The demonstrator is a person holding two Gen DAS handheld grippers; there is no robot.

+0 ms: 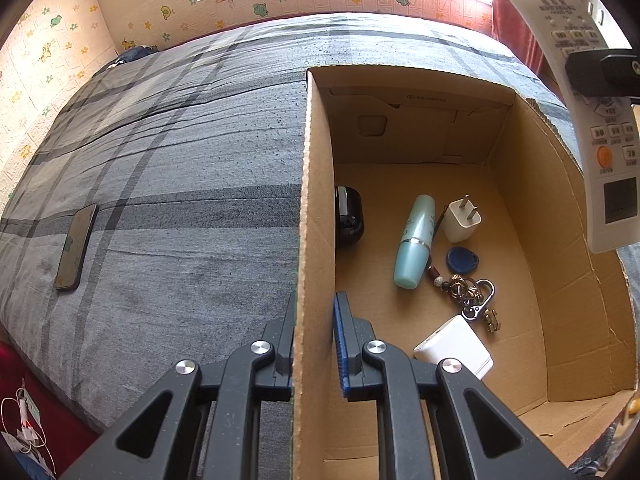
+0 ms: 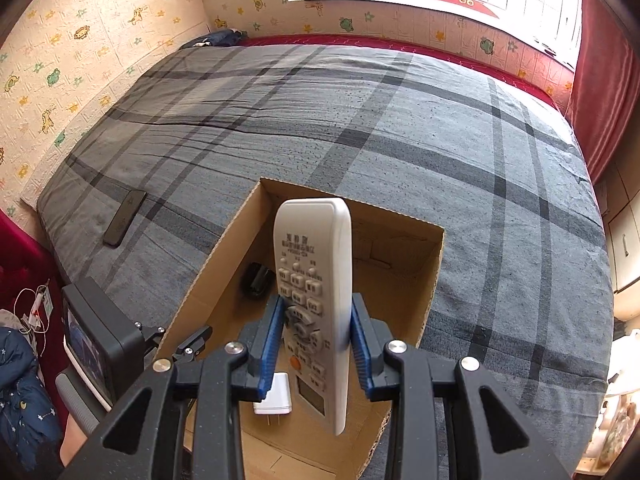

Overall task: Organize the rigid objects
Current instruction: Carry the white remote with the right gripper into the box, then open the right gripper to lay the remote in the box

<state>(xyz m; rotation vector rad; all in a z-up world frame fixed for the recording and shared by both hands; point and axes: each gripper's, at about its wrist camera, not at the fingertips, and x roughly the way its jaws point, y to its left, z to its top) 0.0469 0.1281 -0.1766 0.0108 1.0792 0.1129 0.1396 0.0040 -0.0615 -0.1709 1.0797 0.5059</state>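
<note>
left gripper [image 1: 314, 344] clamped on the corrugated left wall of the cardboard box [image 1: 316, 200], one finger either side. right gripper [image 2: 316, 344] pinches a white plastic remote [image 2: 310, 280] by its long edges, above the open box. on the box floor: smooth teal bottle [image 1: 414, 240], white plug [image 1: 462, 220], blue tag [image 1: 462, 259], metal keyring [image 1: 476, 296], white block [image 1: 454, 346], with bare cardboard toward the right wall. flat dark phone [image 1: 76, 246] on the plaid bedspread [image 1: 180, 160], well apart.

Home bedroom: plaid-sheeted bed [image 2: 360, 128], red curtain [image 2: 600, 92] (kids' animal wallpaper [image 2: 80, 40]).
</note>
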